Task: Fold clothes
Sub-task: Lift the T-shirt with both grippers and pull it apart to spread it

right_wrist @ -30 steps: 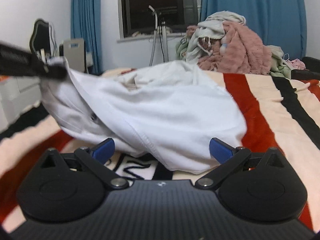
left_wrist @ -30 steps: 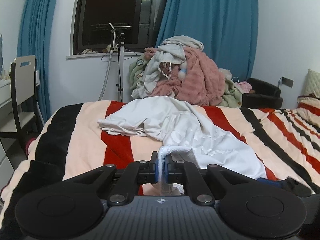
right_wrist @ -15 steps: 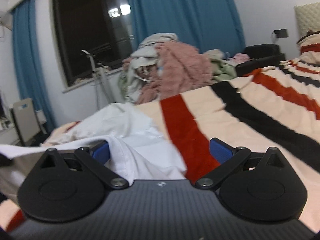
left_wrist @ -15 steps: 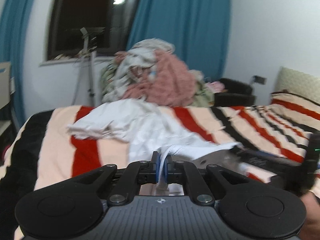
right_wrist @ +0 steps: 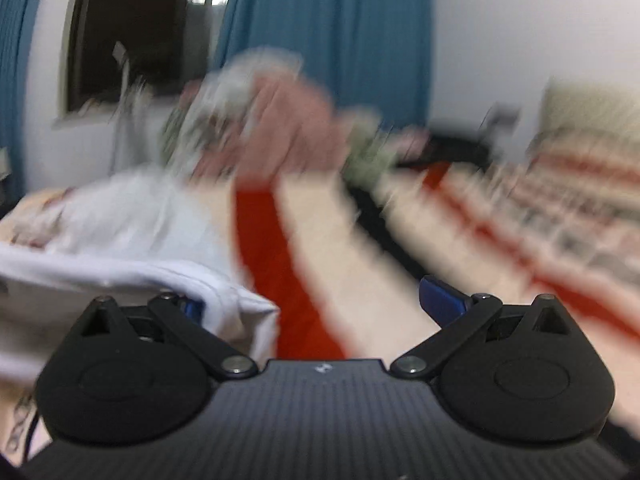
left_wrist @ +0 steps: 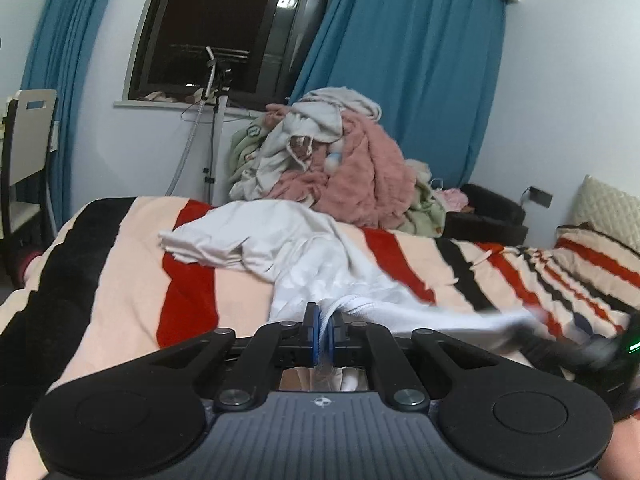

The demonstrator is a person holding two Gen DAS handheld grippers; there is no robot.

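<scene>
Striped bedding [left_wrist: 120,280] underneath: the left gripper [left_wrist: 325,334] pinches the white shirt's [left_wrist: 304,248] edge, while the right gripper [right_wrist: 316,304] gapes wide, cloth draped over one finger. Beyond, the shirt sprawls toward the laundry heap [left_wrist: 340,160]; unpinched, that draped hem could slip off.

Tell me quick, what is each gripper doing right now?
Left gripper: jaws closed, pinching an edge of the white garment.
Right gripper: jaws open wide, gripping nothing; the white cloth drapes over its left finger.

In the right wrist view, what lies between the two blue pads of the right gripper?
Bare striped blanket. The right gripper is open; the white garment drapes only over its left finger. The right wrist view, though blurred, shows this.
</scene>
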